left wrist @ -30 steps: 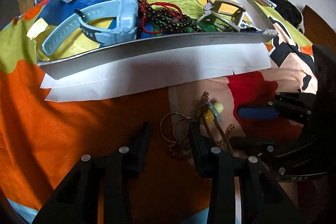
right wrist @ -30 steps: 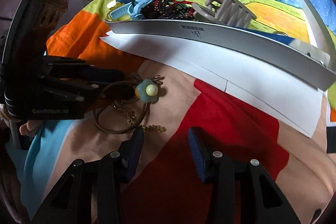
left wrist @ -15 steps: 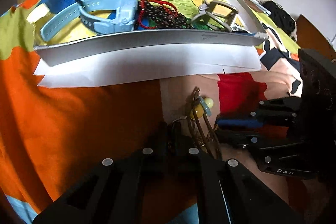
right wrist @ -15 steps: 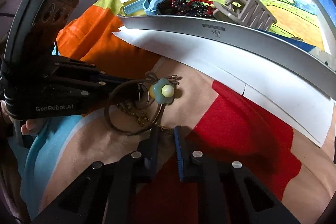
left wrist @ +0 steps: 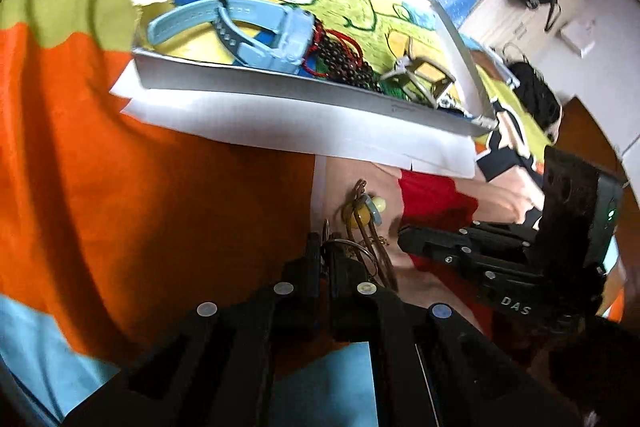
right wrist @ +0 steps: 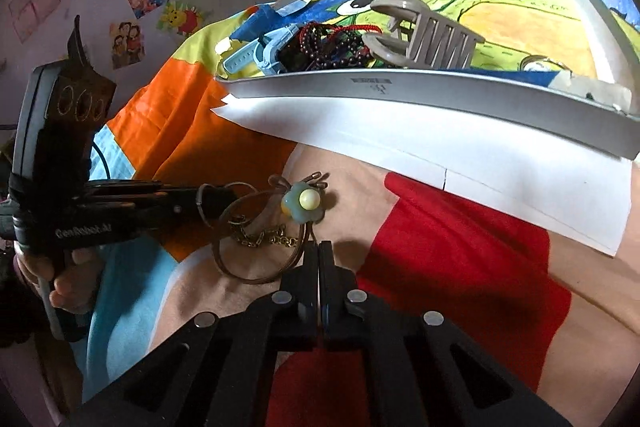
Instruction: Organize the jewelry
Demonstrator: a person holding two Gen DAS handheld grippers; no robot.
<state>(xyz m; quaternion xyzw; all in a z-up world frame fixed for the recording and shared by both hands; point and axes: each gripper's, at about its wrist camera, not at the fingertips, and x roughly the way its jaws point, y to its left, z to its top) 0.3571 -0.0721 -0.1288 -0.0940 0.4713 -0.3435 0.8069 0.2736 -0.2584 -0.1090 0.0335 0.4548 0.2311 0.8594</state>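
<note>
Left wrist view: the left gripper (left wrist: 325,259) is sitting at 6 o'clock with its jaws drawn together, having just been closing, and thin metal rings (left wrist: 352,251) are caught at its tips. Whether the pads are truly pinching the rings or only lying against them cannot be told. At 3 o'clock the right gripper (left wrist: 408,237) is reaching in from the side, jaws likewise together. Between the two grippers a small heap of jewelry is lying on the patchwork cloth (left wrist: 140,195): a brown hoop bracelet (left wrist: 366,239) and a flower charm (left wrist: 372,205) in pale blue and yellow.

At 12 o'clock a white tray (left wrist: 280,89), lined with a cartoon picture, is resting on a sheet of white paper (left wrist: 304,125). Inside it a light blue watch (left wrist: 256,31), a tangle of dark and red beads (left wrist: 340,55) and a grey hair claw (left wrist: 424,79) are lying side by side, touching.

Right wrist view: the right gripper (right wrist: 319,259) at 6 o'clock has just been closing and its jaws are now meeting, pinching the near edge of the bracelet (right wrist: 256,279). A gold chain (right wrist: 260,237) is lying across the hoop, and the charm (right wrist: 302,205) is sitting at its far rim. At 9 o'clock a hand (right wrist: 60,275) is gripping the left gripper (right wrist: 216,197), whose tips are reaching the rings beside the hoop. The tray (right wrist: 440,99) is lying at 1 o'clock, well apart from this heap.
</note>
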